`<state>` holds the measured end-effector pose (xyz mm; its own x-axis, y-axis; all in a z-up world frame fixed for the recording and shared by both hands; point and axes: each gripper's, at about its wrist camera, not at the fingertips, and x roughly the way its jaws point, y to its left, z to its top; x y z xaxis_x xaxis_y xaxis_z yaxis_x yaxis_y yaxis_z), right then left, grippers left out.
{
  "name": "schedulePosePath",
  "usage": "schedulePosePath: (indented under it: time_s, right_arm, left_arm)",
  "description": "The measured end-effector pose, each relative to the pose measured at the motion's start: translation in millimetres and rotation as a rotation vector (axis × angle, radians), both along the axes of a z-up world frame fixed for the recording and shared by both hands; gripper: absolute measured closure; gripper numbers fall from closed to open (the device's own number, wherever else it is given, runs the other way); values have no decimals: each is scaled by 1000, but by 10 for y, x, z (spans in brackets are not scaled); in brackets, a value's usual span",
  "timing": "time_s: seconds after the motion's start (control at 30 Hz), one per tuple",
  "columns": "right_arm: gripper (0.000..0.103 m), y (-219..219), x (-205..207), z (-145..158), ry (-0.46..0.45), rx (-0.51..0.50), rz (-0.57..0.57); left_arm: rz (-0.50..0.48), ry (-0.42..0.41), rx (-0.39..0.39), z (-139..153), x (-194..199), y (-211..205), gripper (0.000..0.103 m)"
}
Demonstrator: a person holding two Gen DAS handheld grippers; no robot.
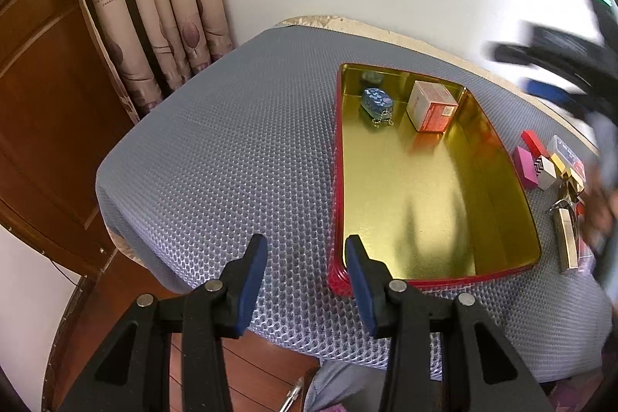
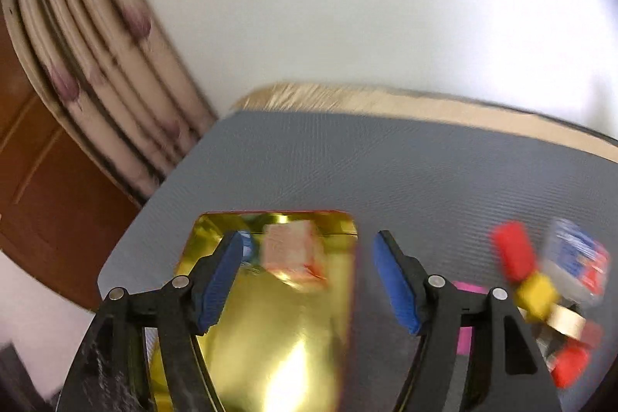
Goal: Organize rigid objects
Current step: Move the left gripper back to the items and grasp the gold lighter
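Tin (image 1: pixel 498 157) holds two items, the cluster (image 1: pixel 556 165) beside it waits; right gripper (image 2: pixel 309 277) and left gripper (image 1: pixel 307 280) gape empty

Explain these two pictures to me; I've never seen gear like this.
No robot here: a person holds a two-finger gripper in each hand, each with a camera looking along its fingers. One picture is from the left gripper, the other, blurred, from the right gripper. Both are open and hold nothing. On the grey mat lies a red tin tray, gold inside, holding an orange box and a small blue tin. Beside the tray waits a cluster of small blocks.
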<state>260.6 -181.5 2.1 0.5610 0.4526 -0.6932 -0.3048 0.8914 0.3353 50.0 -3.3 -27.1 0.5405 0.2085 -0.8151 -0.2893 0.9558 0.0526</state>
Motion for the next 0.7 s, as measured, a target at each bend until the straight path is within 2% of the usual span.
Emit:
schedulePosePath:
  time_s: [0.1, 0.2, 0.27, 0.33, 0.47, 0.53, 0.57, 0.6, 0.67, 0.7]
  right_arm:
    - [24, -656, -407, -4, -64, -35, -115]
    - [15, -1451, -759, -143, -74, -99, -272]
    - [14, -1984, -917, -316, -40, -177, -372]
    - [14, -2557, -1083, -548, 43, -250, -484]
    - [14, -3338, -1504, -906, 160, -227, -619]
    - [14, -3495, -1645, -1017, 176, -211, -649]
    - [13, -3496, -1695, -995, 137, -205, -644]
    - [12, -3503, -1702, -979, 143, -210, -642]
    - [10, -3459, -1596, -978, 162, -214, -612]
    - [5, -3425, -1561, -998, 166, -221, -599]
  left_arm:
    - [3, -8, 22, 24, -20, -20, 60]
    - [-2, -28, 54, 68, -57, -80, 60]
    - [-22, -40, 66, 100, -87, -164, 60]
    - [-58, -48, 69, 126, -102, -268, 60]
    - [-175, -48, 70, 170, -113, -598, 60]
    - [-255, -46, 61, 186, -121, -842, 60]
    - [-301, -40, 42, 196, -108, -969, 60]
    - [-359, -24, -3, 199, -78, -1139, 60]
    - [-399, 4, -60, 192, -5, -1325, 60]
    - [-419, 23, -93, 182, 78, -1468, 60]
